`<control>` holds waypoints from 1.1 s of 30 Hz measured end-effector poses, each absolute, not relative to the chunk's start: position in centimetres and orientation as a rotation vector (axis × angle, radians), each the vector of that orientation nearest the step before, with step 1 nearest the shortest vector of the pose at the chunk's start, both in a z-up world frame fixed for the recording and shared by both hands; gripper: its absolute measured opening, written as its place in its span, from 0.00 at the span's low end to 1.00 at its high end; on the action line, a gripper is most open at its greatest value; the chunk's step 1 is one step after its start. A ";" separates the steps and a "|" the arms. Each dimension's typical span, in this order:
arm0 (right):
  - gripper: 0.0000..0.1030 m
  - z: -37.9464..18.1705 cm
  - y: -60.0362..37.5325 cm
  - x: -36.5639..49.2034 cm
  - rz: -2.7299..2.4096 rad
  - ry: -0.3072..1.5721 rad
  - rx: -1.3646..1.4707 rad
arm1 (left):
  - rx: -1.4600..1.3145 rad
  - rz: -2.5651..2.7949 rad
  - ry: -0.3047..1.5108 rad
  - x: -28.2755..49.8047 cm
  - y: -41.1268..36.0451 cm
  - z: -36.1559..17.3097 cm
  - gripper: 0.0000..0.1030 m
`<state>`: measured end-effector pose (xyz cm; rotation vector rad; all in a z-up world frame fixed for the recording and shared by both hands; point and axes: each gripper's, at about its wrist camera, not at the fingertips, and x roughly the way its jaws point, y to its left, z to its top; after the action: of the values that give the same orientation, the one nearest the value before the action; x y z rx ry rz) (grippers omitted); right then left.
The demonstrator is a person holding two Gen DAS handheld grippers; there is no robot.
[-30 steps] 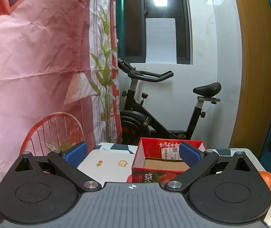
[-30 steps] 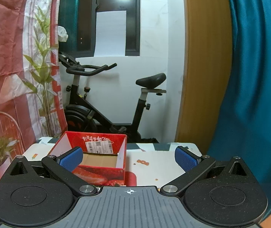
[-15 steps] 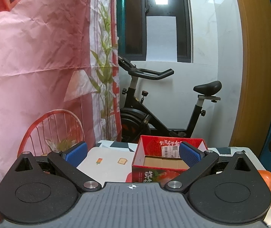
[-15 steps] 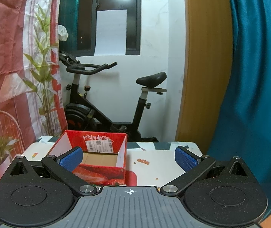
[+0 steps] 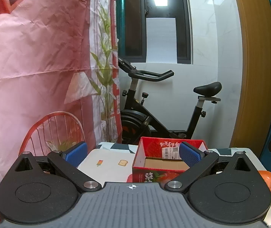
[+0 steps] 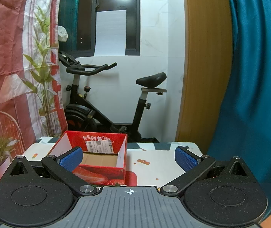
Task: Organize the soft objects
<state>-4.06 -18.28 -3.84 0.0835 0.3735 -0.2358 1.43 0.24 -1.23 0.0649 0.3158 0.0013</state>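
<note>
A red cardboard box (image 5: 154, 172) with strawberry print stands open on the white patterned table (image 5: 108, 163); its brown floor shows and looks bare. My left gripper (image 5: 132, 154) hovers open in front of it, its right pad overlapping the box's right side. An orange soft object (image 5: 268, 179) lies at the table's right, partly hidden behind the gripper body. In the right wrist view the same box (image 6: 97, 169) sits left of centre, and my right gripper (image 6: 128, 158) is open, nothing between its blue pads.
A black exercise bike (image 5: 154, 114) stands behind the table against the white wall. A pink and white printed cloth (image 5: 31, 66) hangs at left, a wooden panel (image 6: 205, 66) and a teal curtain (image 6: 255, 85) at right. Small printed pictures dot the table (image 6: 154, 169).
Both views have shifted only slightly; the box sits a touch lower and closer in the frames. Both grippers stay open and hold nothing.
</note>
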 end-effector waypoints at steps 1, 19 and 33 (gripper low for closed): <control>1.00 -3.9 -18.3 -4.0 -0.236 0.374 0.083 | 0.064 0.000 0.317 1.4 0.2 -1.3 1.00; 1.00 -6.5 -19.3 -2.3 -0.211 0.338 0.131 | 0.035 -0.008 0.334 3.3 1.1 -2.9 1.00; 1.00 -17.6 -20.7 3.3 -0.089 0.433 0.244 | 0.048 0.020 0.488 9.5 3.0 -12.1 1.00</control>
<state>3.34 -20.69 -17.64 0.2444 0.4332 -0.0893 9.49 3.03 -12.10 0.0482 0.4881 0.0203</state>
